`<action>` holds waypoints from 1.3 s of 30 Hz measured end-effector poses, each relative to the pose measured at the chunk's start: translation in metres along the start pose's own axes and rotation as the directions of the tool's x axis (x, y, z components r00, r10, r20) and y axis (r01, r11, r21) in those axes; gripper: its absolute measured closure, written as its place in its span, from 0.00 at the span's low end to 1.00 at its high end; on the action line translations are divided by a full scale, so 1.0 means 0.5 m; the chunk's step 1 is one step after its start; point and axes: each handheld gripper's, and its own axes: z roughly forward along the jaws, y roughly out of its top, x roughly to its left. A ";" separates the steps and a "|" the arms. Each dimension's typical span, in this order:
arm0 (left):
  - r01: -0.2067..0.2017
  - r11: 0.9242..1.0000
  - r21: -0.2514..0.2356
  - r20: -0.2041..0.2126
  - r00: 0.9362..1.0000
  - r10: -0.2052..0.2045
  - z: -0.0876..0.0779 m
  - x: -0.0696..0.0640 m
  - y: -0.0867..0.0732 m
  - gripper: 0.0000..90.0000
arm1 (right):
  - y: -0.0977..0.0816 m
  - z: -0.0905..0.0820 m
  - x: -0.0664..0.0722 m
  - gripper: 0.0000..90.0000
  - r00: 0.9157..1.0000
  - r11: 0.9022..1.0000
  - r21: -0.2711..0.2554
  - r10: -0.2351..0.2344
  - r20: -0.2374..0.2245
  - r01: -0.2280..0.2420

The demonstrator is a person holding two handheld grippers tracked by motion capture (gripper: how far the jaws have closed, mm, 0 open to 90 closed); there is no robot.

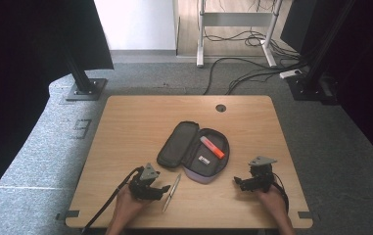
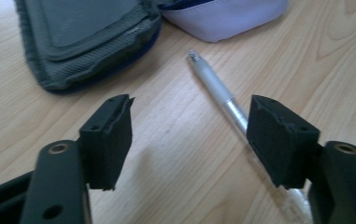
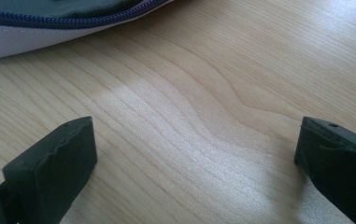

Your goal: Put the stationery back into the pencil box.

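Desk (image 1: 125,147) of pale wood carries an unzipped pencil case (image 1: 194,152) at its middle. Left claw (image 2: 189,140) stands open, empty, the silver pen (image 2: 217,91) lying partly under one jaw. Right claw (image 3: 194,154) gapes wide over bare wood.

You are seeing cables (image 1: 252,73) lying on the grey floor (image 1: 42,147) beyond the table, near a stand (image 1: 83,88).

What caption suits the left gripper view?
Open left tongs hover over the silver pen lying beside the open pencil case.
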 end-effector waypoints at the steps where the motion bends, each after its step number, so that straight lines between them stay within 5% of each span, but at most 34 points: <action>1: -0.002 1.000 0.001 0.003 1.000 0.002 0.001 -0.002 0.001 0.37 | 0.000 0.000 0.000 0.00 1.000 1.000 0.000 0.000 0.000 0.000; 17: -0.041 0.999 0.011 0.060 0.997 0.040 0.026 -0.038 0.010 0.60 | 0.000 0.000 0.000 0.00 1.000 1.000 0.000 0.000 0.000 0.000; 28: -0.080 0.996 0.046 0.024 0.997 0.079 0.048 -0.051 0.001 0.68 | 0.000 0.000 0.001 0.00 1.000 1.000 0.000 -0.005 -0.006 0.005; 33: -0.089 0.995 0.054 -0.007 0.996 0.089 0.050 -0.050 -0.002 0.76 | 0.000 0.000 0.001 0.00 1.000 1.000 0.000 -0.007 -0.008 0.007; 39: -0.095 0.994 0.050 0.004 0.995 0.095 0.049 -0.048 -0.004 0.88 | 0.000 0.000 0.001 0.00 1.000 1.000 0.000 -0.007 -0.008 0.007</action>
